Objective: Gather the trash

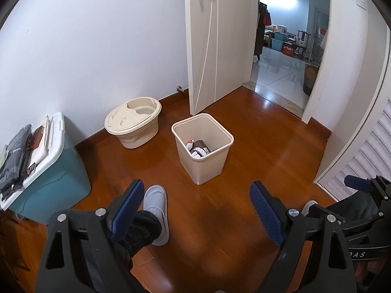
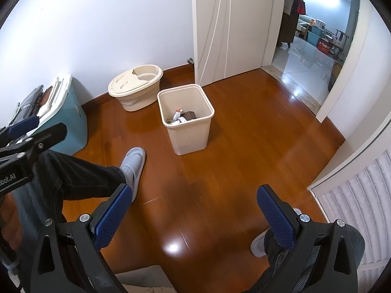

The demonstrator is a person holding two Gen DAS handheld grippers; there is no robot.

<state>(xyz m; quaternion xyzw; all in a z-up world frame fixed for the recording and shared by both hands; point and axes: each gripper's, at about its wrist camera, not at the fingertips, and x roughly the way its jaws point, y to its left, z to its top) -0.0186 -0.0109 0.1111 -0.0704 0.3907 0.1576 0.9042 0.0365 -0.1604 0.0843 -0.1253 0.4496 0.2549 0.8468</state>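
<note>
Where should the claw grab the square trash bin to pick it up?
Probably the top rim of the trash bin, on the wall nearest the person, coming down from above. The bin stands upright and open, and its body looks too wide for the open left claw, while the rim is a thin lip one finger can slip inside. The trash lies low, out of the way.

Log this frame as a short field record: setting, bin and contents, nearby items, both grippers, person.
setting: room with wooden floor, open white door
bin: beige square waste bin standing upright on the floor, no lid
bin contents: a few pieces of trash at the bottom, mostly white and dark
nearby: round beige lidded tub by the wall; teal storage box with items stacked on its lid
left gripper: open, nothing between its fingers
right gripper: open, nothing between its fingers
person: legs and pale slippers visible
</note>
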